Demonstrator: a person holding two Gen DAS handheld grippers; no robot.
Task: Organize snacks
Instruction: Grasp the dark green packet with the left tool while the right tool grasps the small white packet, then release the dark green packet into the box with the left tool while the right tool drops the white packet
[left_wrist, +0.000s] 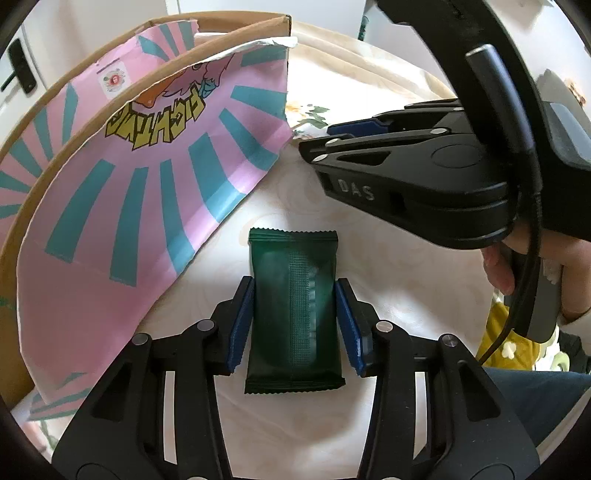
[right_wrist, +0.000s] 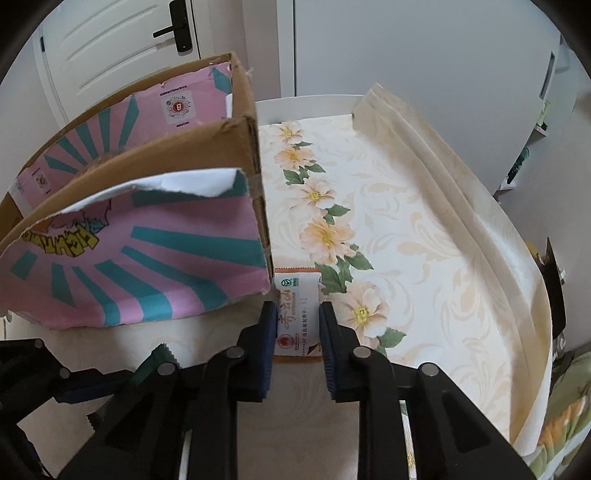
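Observation:
A dark green snack packet (left_wrist: 291, 314) lies flat on the pale tablecloth, and my left gripper (left_wrist: 294, 284) grips it, its blue pads touching both long sides. In the right wrist view, my right gripper (right_wrist: 298, 310) is shut on a white and orange snack packet (right_wrist: 297, 291) that lies at the near corner of the pink and teal cardboard box (right_wrist: 147, 258). That box (left_wrist: 147, 166) stands just left of the green packet. The right gripper (left_wrist: 317, 142) also shows from the side, beyond the green packet (right_wrist: 159, 354).
The floral tablecloth (right_wrist: 406, 229) covers the table, with a raised fold along its right side (right_wrist: 443, 177). The box's top is open, with torn flaps. A hand (left_wrist: 498, 273) holds the right gripper's handle. A white door and wall stand behind the table.

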